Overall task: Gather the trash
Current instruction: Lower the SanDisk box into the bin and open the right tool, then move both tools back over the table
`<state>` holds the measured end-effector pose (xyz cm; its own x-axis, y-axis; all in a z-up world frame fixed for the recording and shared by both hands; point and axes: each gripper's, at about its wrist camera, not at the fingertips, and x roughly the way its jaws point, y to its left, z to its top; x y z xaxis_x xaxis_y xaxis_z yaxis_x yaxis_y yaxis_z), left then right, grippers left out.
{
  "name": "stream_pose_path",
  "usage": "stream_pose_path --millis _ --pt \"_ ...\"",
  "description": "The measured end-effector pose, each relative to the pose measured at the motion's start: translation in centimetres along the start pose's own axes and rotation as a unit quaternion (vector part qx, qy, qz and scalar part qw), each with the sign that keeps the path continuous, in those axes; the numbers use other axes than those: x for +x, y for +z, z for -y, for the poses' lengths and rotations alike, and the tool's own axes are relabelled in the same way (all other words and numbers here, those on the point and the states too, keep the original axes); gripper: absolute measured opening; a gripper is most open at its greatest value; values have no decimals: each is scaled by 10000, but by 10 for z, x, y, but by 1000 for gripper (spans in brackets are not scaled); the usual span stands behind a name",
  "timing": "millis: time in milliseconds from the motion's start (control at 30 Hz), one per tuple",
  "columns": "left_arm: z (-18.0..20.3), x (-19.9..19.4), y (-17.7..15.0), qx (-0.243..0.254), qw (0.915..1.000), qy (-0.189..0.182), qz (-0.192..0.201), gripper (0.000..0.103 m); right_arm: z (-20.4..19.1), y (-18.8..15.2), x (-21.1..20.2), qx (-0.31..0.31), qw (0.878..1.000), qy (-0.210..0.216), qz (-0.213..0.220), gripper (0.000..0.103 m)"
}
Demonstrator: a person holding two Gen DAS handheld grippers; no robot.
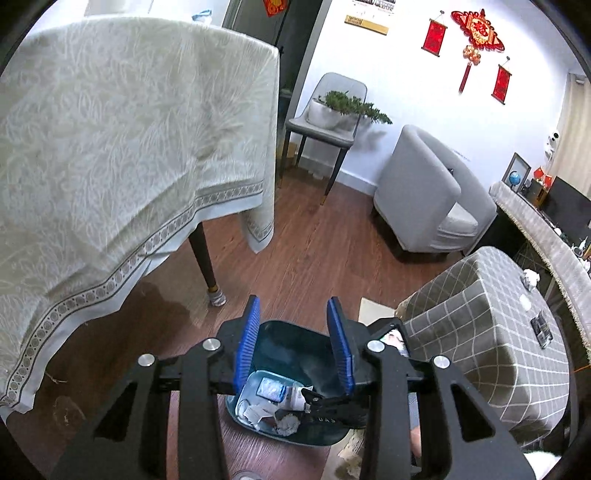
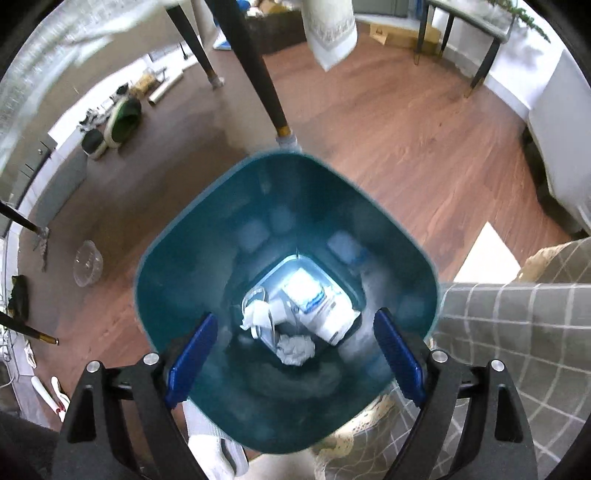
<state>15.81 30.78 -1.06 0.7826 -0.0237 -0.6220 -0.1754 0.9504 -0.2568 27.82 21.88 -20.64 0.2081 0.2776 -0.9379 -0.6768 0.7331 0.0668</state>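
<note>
A teal trash bin point(image 2: 288, 206) was seen standing on the wooden floor point(image 2: 406, 147), just beside the foot of a dark table leg point(image 2: 258, 74) on its far side. At the bottom of the bin lay the collected trash: a white and blue packet point(image 2: 317, 302), a torn white wrapper point(image 2: 255, 314) to its left, and a crumpled grey paper ball point(image 2: 295, 349) nearest the camera.

The right gripper point(image 2: 295, 350) was held above the bin mouth, pointed steeply down into it. Its blue pads point(image 2: 192, 354) were spread wide apart, released, and nothing was gripped between them; the trash was seen well below, on the bin floor.

In the left wrist view the same bin point(image 1: 291, 350) was seen from farther off, its contents point(image 1: 273, 402) visible between the fingers. The left gripper point(image 1: 295, 343) was held above and near the bin; its blue pads point(image 1: 247, 343) stood apart with only empty air between them, so no object was held, though the gap was narrower than the right gripper's.

To the right of the bin a low piece of furniture covered with a grey checked cloth point(image 1: 480, 332) was seen, almost touching the bin rim. To the left hung a cream patterned tablecloth point(image 1: 129, 147) over the table. Farther off stood a grey armchair point(image 1: 424, 195) and a grey chair point(image 1: 325, 122) bearing a potted plant point(image 1: 347, 103), against a white wall with red ornaments point(image 1: 476, 33).
</note>
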Motion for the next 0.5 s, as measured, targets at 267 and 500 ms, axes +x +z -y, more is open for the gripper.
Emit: stream_pose_path --millis 267,500 --pt "28 1 9 68 9998 -133 124 39 18 2 -89 -7 9948 93 1010 87" --pt "67 6 12 209 9991 -333 181 40 47 -5 -152 64 9845 44 1755 83"
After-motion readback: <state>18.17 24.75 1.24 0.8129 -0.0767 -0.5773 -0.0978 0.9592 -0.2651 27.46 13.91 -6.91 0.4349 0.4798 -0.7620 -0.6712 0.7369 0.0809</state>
